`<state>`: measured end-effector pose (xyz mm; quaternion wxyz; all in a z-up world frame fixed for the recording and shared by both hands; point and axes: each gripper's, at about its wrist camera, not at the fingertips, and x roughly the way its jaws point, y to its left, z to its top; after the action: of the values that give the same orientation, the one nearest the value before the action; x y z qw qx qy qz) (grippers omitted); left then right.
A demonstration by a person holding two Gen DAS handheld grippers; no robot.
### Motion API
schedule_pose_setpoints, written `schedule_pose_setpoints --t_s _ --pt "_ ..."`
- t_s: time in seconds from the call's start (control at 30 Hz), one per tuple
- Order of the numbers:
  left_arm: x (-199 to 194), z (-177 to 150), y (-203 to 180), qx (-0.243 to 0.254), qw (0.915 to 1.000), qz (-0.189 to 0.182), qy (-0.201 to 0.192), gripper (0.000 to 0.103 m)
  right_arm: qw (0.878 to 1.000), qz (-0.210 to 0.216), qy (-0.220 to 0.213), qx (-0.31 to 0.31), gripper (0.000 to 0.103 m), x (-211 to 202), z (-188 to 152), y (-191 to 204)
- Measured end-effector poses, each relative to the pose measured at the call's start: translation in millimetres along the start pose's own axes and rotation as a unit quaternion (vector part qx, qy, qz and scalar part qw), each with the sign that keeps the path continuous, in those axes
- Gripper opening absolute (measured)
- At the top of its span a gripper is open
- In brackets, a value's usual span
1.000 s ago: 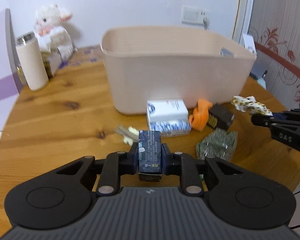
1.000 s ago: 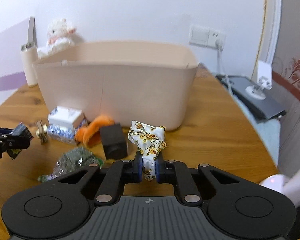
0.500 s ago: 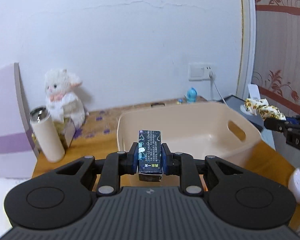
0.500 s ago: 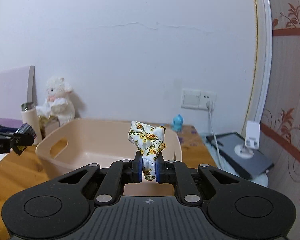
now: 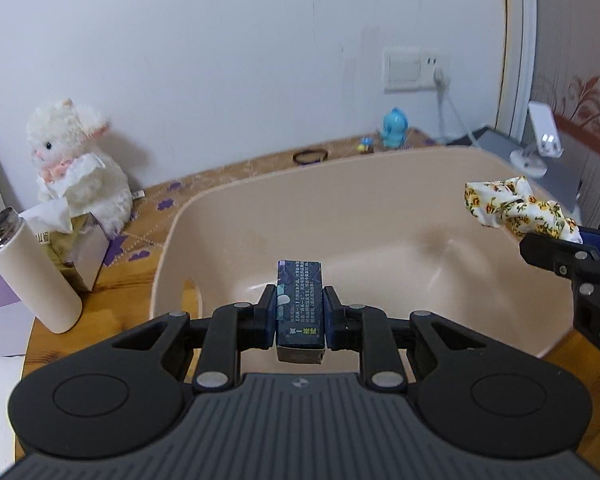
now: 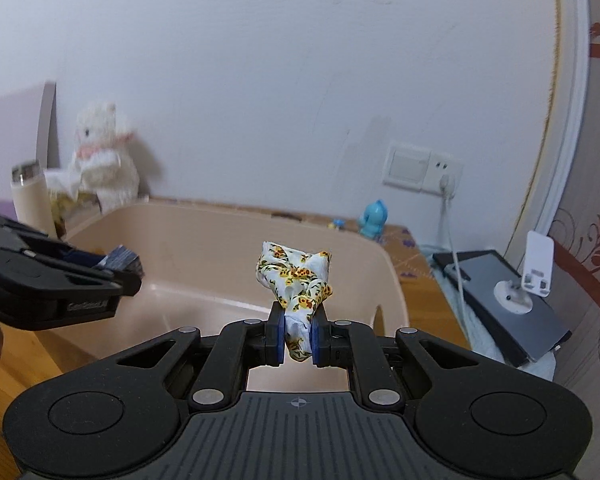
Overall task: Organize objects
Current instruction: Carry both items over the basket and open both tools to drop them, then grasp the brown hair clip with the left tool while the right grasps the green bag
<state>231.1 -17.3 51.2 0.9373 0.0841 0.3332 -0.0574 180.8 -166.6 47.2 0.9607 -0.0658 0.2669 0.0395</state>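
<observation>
Between our left gripper's [image 5: 300, 312] jaws sits a small dark blue printed cardboard box [image 5: 300, 304], clamped on its long sides above the open beige plastic bin [image 5: 364, 216]. It looks light and stiff, so we judge this side grip sound. Our right gripper [image 6: 298, 334] is closed on a crumpled white floral cloth [image 6: 294, 280]: soft, weightless, best pinched at its bunched middle. Beyond the jaws lie the wooden table [image 5: 112, 308], a white plush lamb [image 5: 76, 168], a cream bottle [image 5: 32, 276] and the white wall.
</observation>
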Motion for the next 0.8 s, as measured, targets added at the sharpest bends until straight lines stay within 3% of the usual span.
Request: schedule_pose_setpoints --t_s 0.13,0.2,0.27,0.33,0.4,0.47,0.57,0.67,0.8 --pt "15 -6 2 -0.007 0.9997 0.003 0.025 0.025 0.999 0.004 0.036 0.0 0.015 17 -6 4" --pt "15 -8 5 -0.013 0.9996 0.002 0.027 0.027 0.999 0.008 0.041 0.009 0.033 18 -9 4" --pt "10 -10 8 -0.012 0.9996 0.004 0.023 0.042 0.999 0.007 0.038 0.017 0.046 14 -9 3" --pt "-3 -11 13 -0.017 0.9998 0.007 0.009 0.075 0.999 0.005 0.027 0.018 0.053 5 -9 4" --pt "-18 -11 17 -0.029 0.9994 0.018 -0.011 0.081 1.0 -0.003 0.016 0.014 0.065 -6 -7 5" --pt "-32 -12 21 -0.033 0.9989 0.026 -0.02 0.082 1.0 -0.017 0.0 0.013 0.077 -19 -8 7" --pt "-49 -14 27 -0.036 0.9987 0.027 -0.024 0.082 0.999 -0.021 -0.015 0.023 0.082 -36 -10 8" --pt "-66 -23 34 -0.042 0.9983 0.026 -0.032 0.085 0.999 -0.014 -0.021 0.029 0.098 -52 -16 12" --pt "-81 -39 43 -0.049 0.998 0.026 -0.03 0.088 1.0 -0.013 -0.021 0.016 0.1 -66 -32 22"
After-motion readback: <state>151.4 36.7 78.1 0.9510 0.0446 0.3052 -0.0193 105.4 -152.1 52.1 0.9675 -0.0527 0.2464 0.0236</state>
